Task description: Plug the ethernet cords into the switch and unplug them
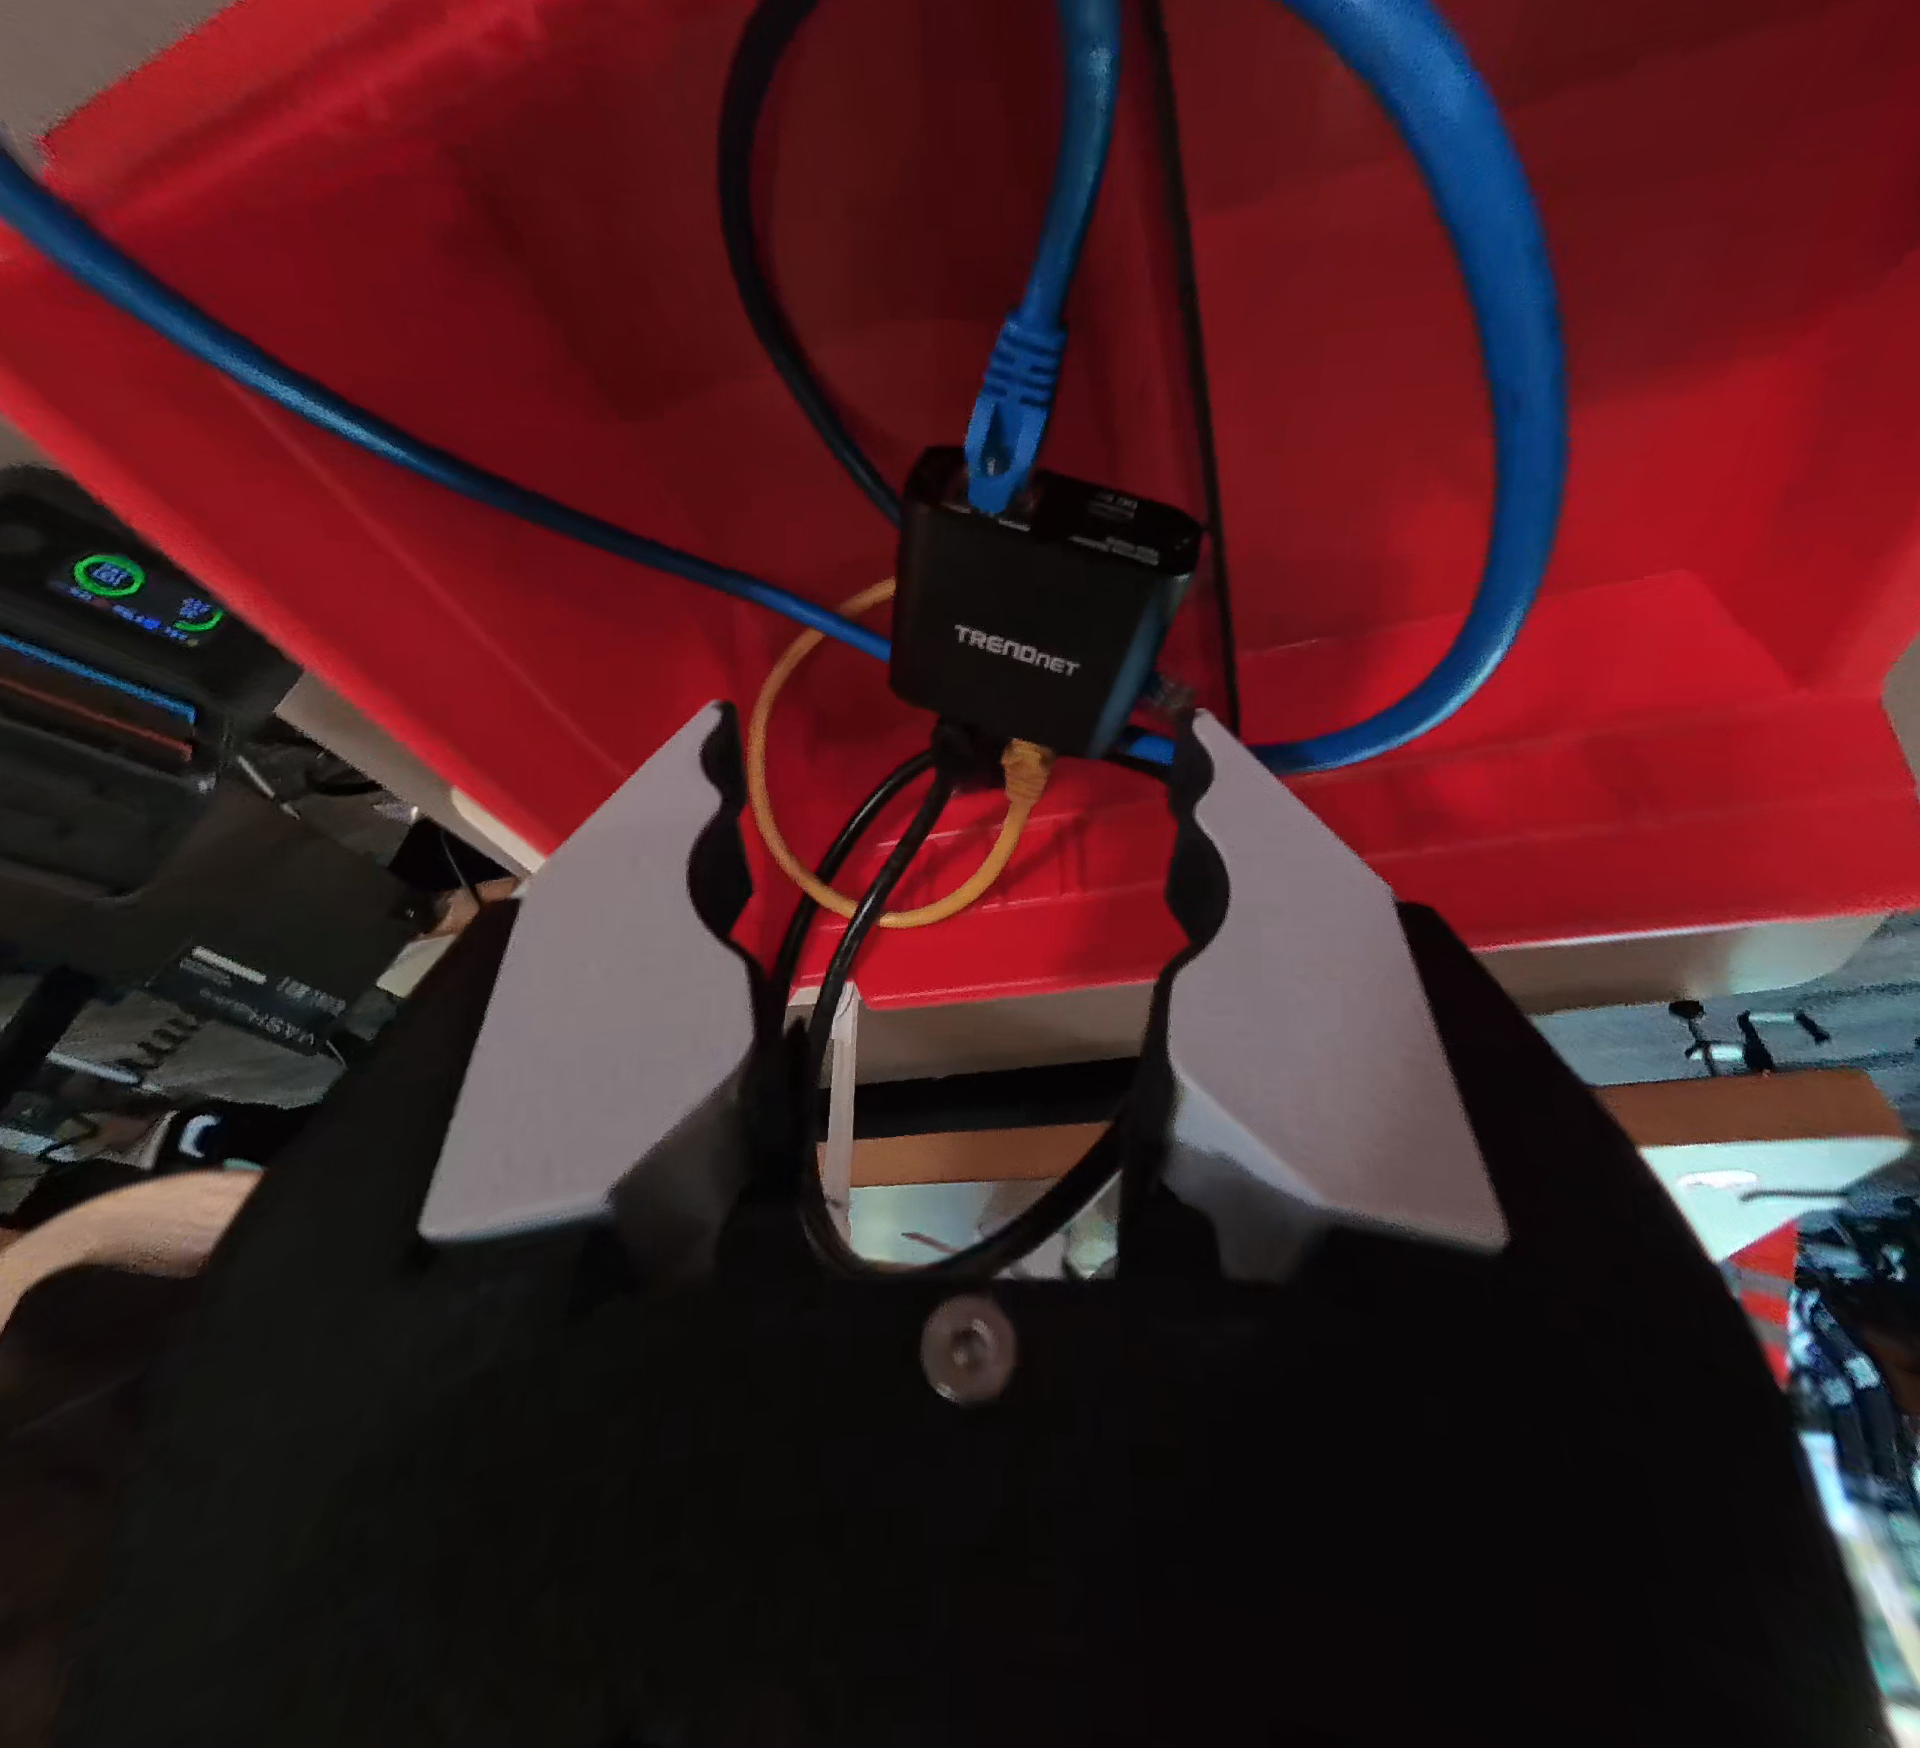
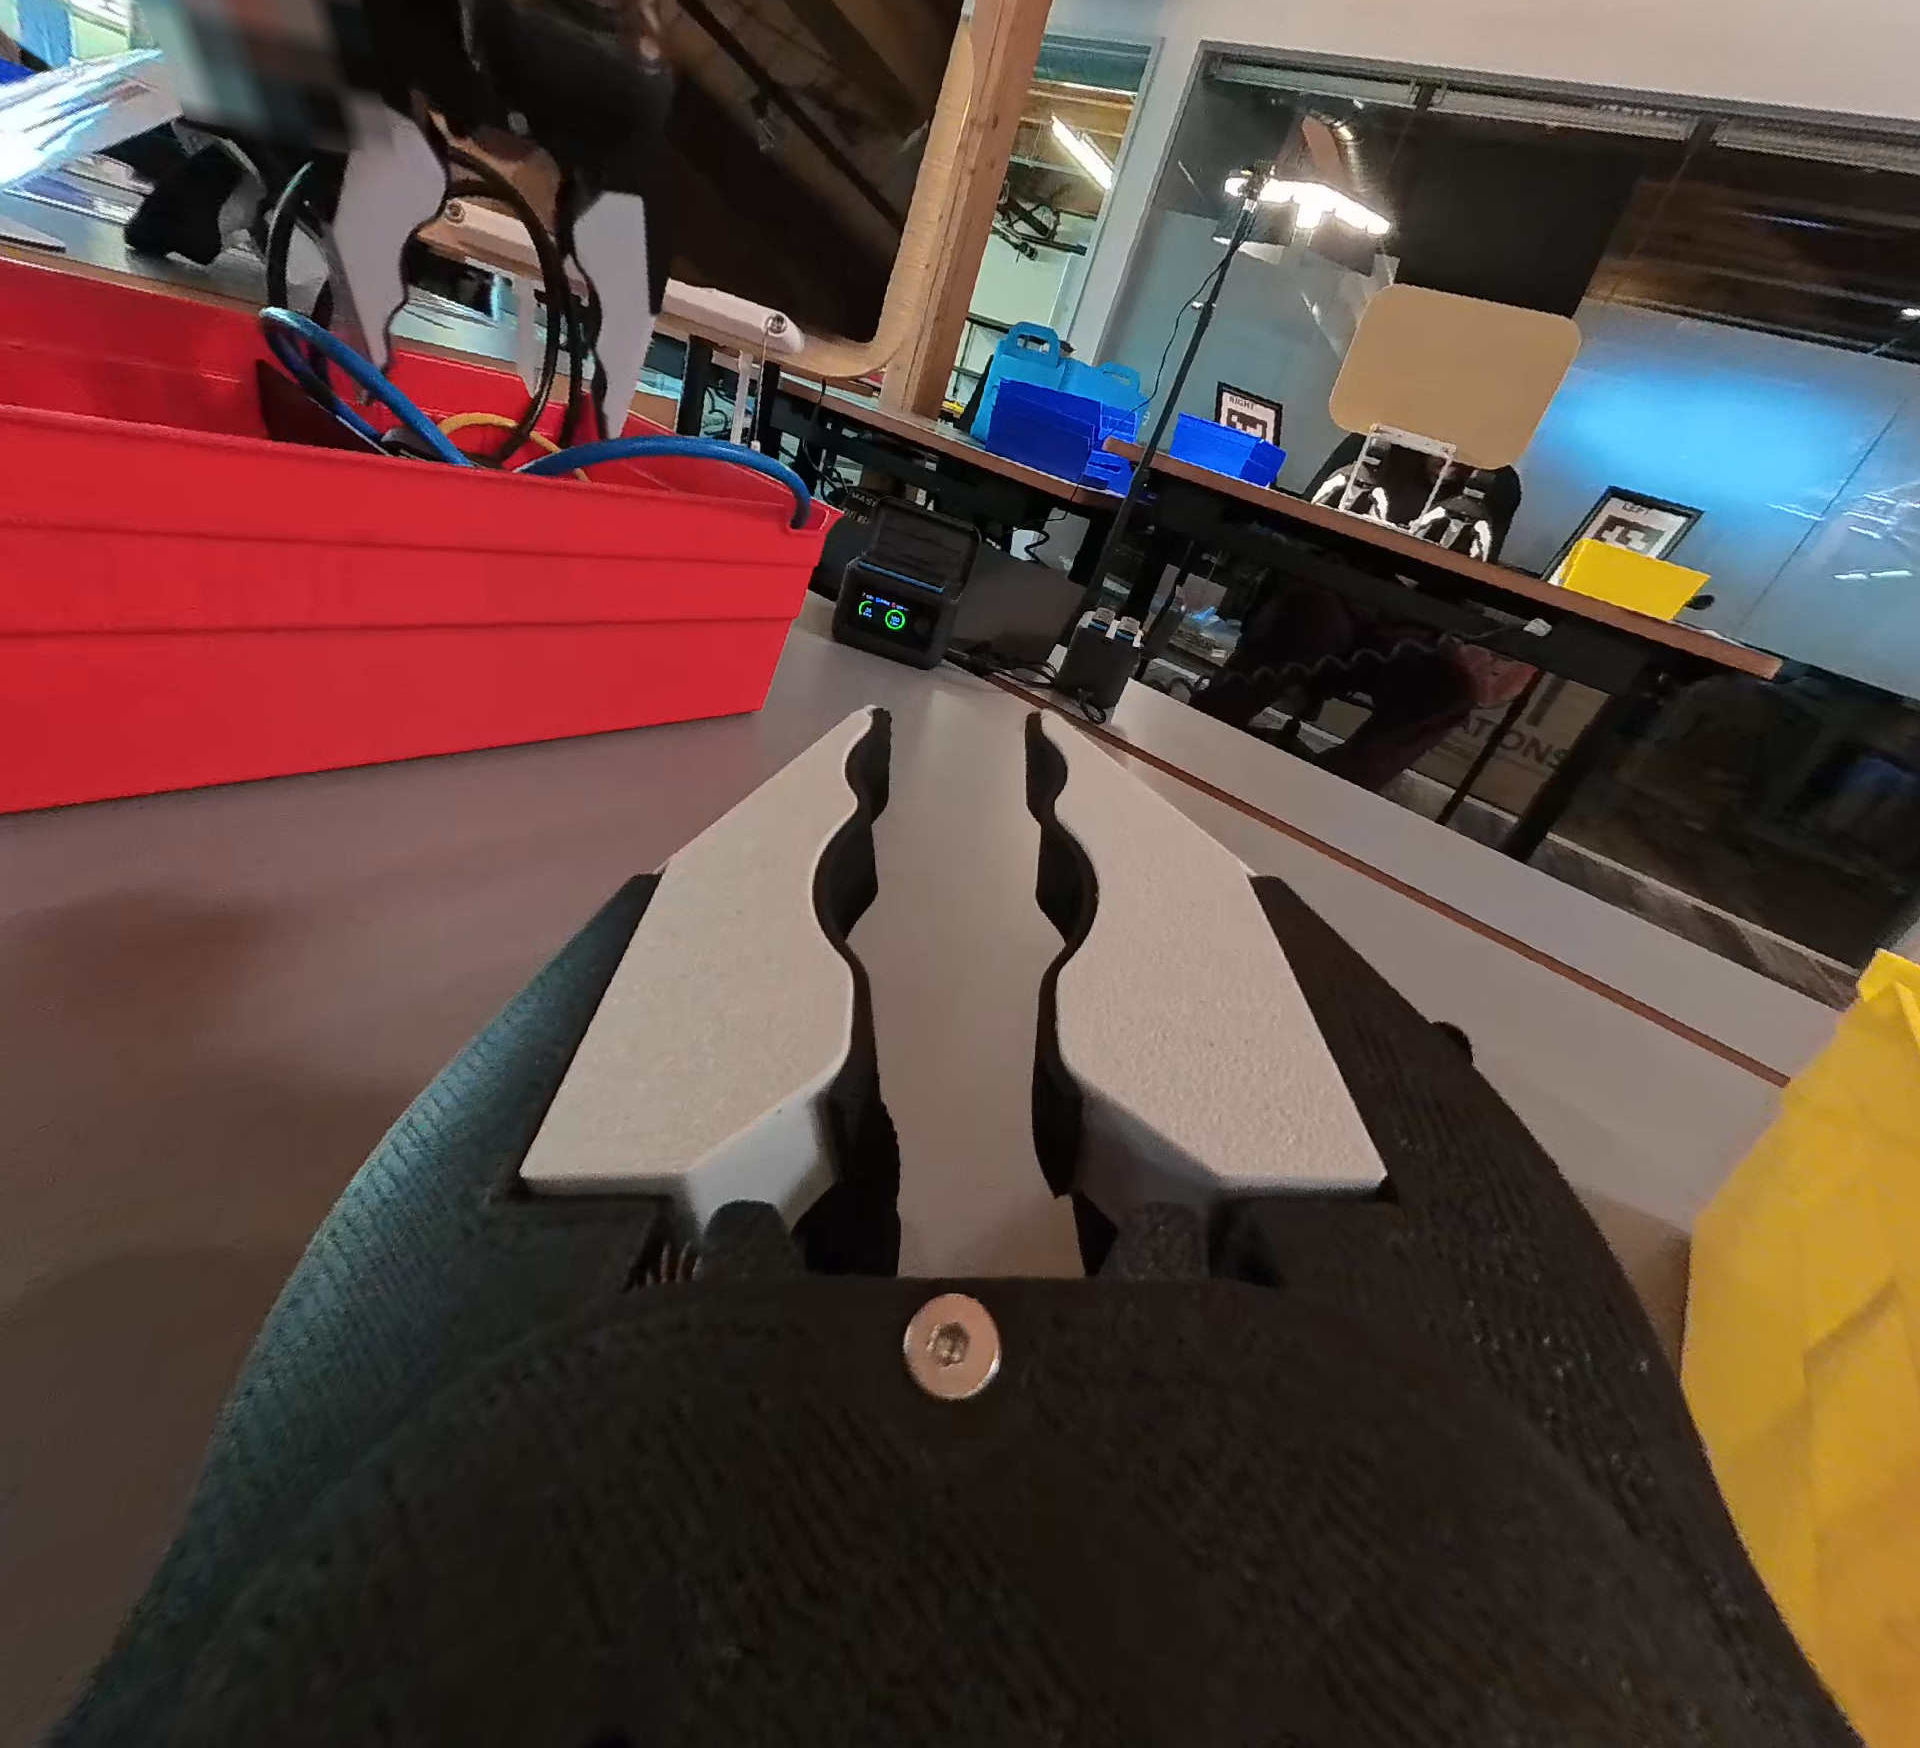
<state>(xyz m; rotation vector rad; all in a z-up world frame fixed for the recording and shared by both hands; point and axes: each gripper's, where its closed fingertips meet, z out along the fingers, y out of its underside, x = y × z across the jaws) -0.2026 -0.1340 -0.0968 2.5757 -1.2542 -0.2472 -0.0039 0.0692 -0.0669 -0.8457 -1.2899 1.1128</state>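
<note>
Left wrist view: white-lettered black switch [image 1: 1039,607]

PLACE: you're in a lab-style workshop | BENCH: your grey bench [image 2: 312,919] carries a red plastic bin [image 2: 395,607] and a small black power unit with lit display [image 2: 896,602] | BEHIND: long wooden tables with blue bins [image 2: 1049,420], printed marker tags [image 2: 1247,418], a glass-walled room [image 2: 1558,296], timber post [image 2: 987,119]
</note>
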